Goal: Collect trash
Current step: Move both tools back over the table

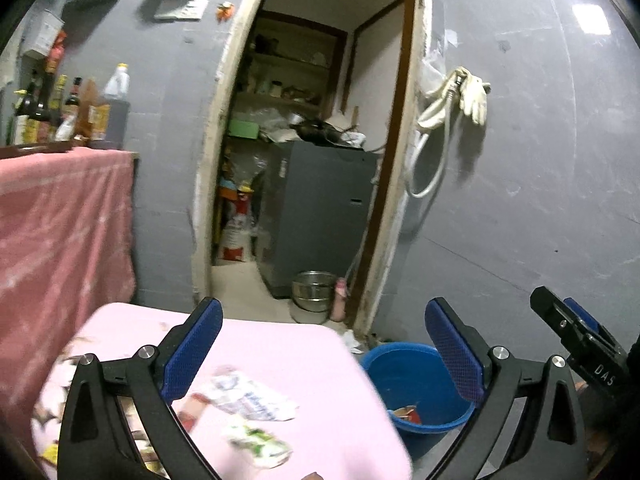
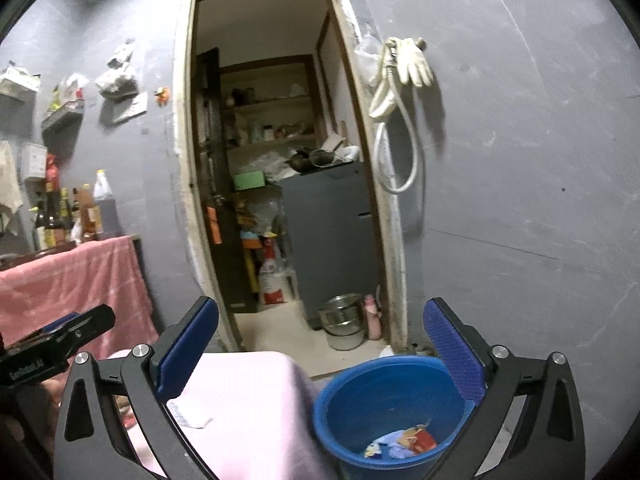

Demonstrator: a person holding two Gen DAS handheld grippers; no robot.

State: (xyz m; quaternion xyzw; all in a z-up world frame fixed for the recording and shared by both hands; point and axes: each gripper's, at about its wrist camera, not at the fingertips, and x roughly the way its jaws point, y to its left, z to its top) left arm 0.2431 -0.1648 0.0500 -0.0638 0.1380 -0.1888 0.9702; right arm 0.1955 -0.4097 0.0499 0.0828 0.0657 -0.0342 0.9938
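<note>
My left gripper (image 1: pixel 324 344) is open and empty above a table with a pink cloth (image 1: pixel 304 356). On the cloth lie a white and blue wrapper (image 1: pixel 252 396), a green and white wrapper (image 1: pixel 260 440) and more scraps at the left edge (image 1: pixel 52 412). A blue bucket (image 1: pixel 404 376) stands on the floor right of the table. My right gripper (image 2: pixel 320 344) is open and empty, above the bucket (image 2: pixel 360 384), which holds red, blue and yellow trash (image 2: pixel 404 440). The right gripper also shows at the right edge of the left wrist view (image 1: pixel 576 332).
An open doorway (image 1: pixel 316 160) ahead leads to a storeroom with a grey cabinet (image 1: pixel 324 216) and steel pots (image 1: pixel 312 292) on the floor. A counter draped in red cloth (image 1: pixel 60 224) with bottles (image 1: pixel 72 108) stands left. Gloves and a hose (image 1: pixel 460 96) hang on the grey wall.
</note>
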